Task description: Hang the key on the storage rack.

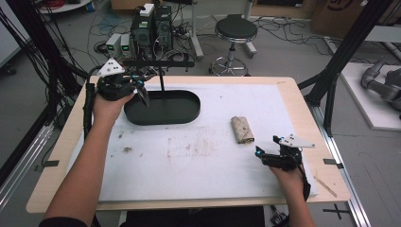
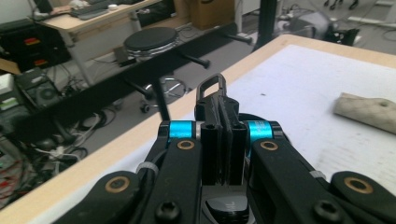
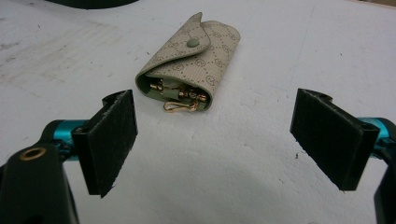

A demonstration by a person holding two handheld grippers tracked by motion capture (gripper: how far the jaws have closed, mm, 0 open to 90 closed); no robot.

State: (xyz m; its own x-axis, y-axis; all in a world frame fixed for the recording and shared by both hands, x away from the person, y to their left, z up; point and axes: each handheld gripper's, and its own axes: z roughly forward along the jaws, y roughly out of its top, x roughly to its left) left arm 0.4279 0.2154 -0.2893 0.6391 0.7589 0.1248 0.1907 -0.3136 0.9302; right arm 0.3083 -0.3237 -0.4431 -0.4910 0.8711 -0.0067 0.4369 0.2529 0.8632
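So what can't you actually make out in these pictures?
- What the left tool clamps: a thin dark looped piece pokes above its shut jaws in the left gripper view; the rest is hidden between them.
- Inside of the dark tray: high view, too dark to read.
- Key pouch contents: right gripper view shows gold hooks at its open end; the snapped flap covers the rest.
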